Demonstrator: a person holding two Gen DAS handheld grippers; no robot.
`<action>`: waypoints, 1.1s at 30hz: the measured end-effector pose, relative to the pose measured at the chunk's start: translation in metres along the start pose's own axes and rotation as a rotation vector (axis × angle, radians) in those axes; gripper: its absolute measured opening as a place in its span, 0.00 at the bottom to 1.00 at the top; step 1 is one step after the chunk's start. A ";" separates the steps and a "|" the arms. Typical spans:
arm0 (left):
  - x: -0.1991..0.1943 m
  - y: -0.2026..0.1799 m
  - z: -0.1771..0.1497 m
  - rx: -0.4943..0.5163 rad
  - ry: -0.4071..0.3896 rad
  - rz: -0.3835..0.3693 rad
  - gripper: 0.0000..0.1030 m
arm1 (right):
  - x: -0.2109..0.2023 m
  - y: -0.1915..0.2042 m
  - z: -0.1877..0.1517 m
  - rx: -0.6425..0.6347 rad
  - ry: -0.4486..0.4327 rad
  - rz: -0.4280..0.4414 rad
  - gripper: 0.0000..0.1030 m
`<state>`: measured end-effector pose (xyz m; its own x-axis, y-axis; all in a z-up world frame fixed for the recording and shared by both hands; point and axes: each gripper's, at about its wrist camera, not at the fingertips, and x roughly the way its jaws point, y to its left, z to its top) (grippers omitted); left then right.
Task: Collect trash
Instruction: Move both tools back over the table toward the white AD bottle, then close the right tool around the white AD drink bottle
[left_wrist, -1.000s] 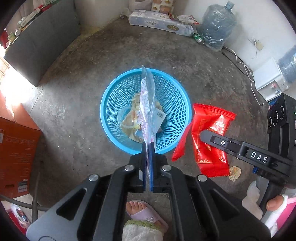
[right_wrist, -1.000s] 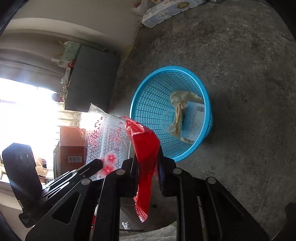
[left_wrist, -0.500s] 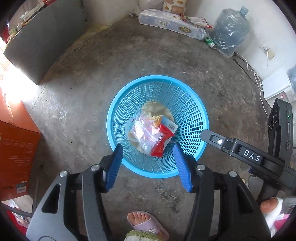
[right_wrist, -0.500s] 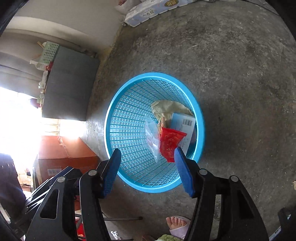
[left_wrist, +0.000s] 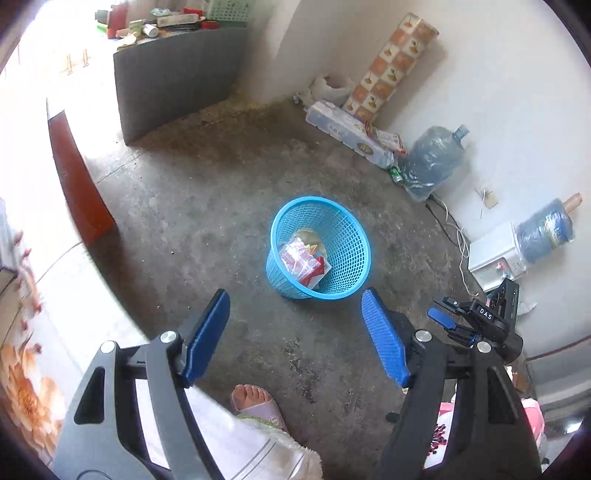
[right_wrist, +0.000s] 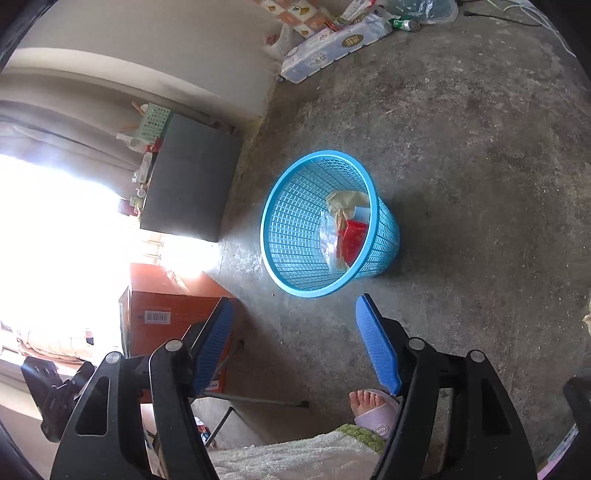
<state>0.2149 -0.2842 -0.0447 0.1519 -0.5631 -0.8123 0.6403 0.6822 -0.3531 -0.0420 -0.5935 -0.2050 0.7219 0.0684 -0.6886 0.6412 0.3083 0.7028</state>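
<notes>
Fingers of left gripper (left_wrist: 295, 314) and right gripper (right_wrist: 293, 321): jaws opening, nothing between. Round blue plastic mesh basket (left_wrist: 347, 236), frame centre, held a red wrapper (right_wrist: 352, 236) and clear bag (left_wrist: 297, 258).

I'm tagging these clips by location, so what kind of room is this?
Probably a storage or utility room in a home. It has a bare concrete floor, a big water jug and a pack of toilet rolls along the wall, and a blue mesh wastebasket in the middle.

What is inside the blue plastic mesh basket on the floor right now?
Inside the blue plastic mesh basket: a clear printed plastic bag, a red wrapper, crumpled beige paper and a pale card. Whatever lies beneath them is covered.
</notes>
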 end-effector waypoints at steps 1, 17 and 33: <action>-0.022 0.009 -0.013 -0.010 -0.037 0.007 0.68 | -0.007 0.008 -0.004 -0.020 0.001 -0.002 0.65; -0.242 0.203 -0.220 -0.426 -0.381 0.196 0.72 | -0.013 0.351 -0.186 -0.940 0.158 0.276 0.66; -0.298 0.311 -0.314 -0.776 -0.500 0.235 0.72 | 0.125 0.522 -0.510 -1.836 0.416 0.181 0.69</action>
<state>0.1321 0.2421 -0.0583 0.6329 -0.3838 -0.6724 -0.0986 0.8215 -0.5617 0.2503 0.0601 -0.0155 0.4590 0.3189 -0.8292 -0.6625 0.7447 -0.0802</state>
